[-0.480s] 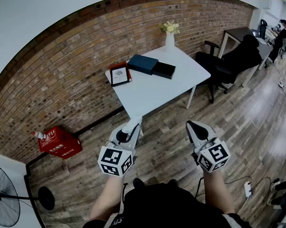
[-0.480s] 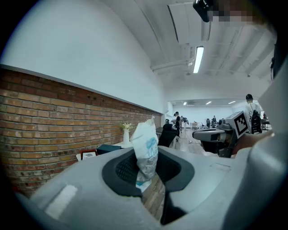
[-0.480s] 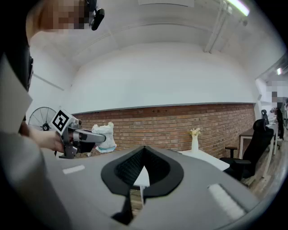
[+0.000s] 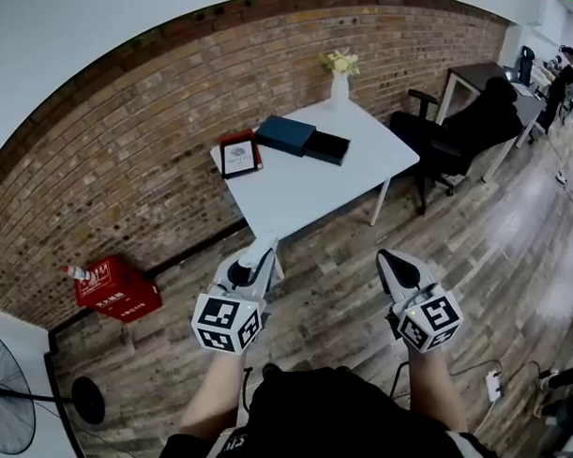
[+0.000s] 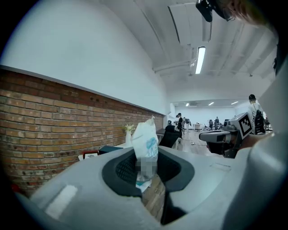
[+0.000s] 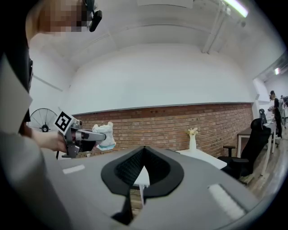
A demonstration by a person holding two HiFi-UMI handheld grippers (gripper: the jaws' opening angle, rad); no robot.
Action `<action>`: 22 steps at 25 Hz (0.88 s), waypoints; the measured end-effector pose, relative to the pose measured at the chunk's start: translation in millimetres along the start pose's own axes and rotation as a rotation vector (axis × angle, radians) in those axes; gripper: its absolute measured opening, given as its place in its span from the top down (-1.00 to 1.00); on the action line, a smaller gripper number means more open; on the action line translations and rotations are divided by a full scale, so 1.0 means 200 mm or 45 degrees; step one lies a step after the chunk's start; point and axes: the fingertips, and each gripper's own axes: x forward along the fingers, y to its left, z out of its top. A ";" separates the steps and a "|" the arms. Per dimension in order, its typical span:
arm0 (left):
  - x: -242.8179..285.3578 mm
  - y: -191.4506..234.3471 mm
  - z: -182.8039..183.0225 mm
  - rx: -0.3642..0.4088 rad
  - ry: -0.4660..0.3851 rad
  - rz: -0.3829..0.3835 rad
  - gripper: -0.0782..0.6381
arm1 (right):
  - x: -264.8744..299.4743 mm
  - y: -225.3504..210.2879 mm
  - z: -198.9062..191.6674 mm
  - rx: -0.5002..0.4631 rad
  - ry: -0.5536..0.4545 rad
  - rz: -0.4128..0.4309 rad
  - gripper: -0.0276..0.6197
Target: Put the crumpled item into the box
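Head view first: the left gripper (image 4: 265, 243) and right gripper (image 4: 387, 258) are both up in front of the person, short of the white table (image 4: 316, 182) and well apart from it. On the table's far side sits the dark blue box (image 4: 286, 132) with its black tray (image 4: 328, 145) just beside it, apparently slid out. From here I can't tell whether anything lies in the tray. A red-framed picture (image 4: 240, 152) stands at the table's left end and a vase of flowers (image 4: 340, 80) at its far edge. A red box (image 4: 117, 286) sits on the floor, well left of the table. Over to the left gripper view: the jaws are nearly together and pinched on the crumpled item (image 5: 146, 139), white with teal print. Only its lower end is caught and most of it stands free above the pads. Now the right gripper view: those jaws are closed tip to tip with nothing between them. The left gripper (image 6: 83, 134) shows off to the side, the crumpled item (image 6: 103, 134) poking from its tip, and the table (image 6: 202, 157) is beyond. The risk, I'd say, is that shallow pinch: a jolt on the walk to the table could shake the item loose onto the floor. A release off-centre could also land it on the tabletop beside the tray.
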 end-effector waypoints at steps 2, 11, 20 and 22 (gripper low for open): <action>0.02 -0.02 0.02 -0.002 -0.012 0.000 0.56 | -0.05 -0.03 0.00 0.016 -0.002 0.003 0.91; 0.19 -0.37 0.04 0.024 -0.020 -0.069 0.56 | -0.36 -0.27 -0.02 0.045 -0.012 -0.046 0.91; 0.35 -0.56 -0.01 0.031 0.012 -0.099 0.55 | -0.43 -0.44 -0.13 0.085 0.044 -0.034 0.91; 0.39 -0.56 -0.03 0.027 0.022 -0.101 0.56 | -0.40 -0.46 -0.14 0.098 0.053 -0.022 0.91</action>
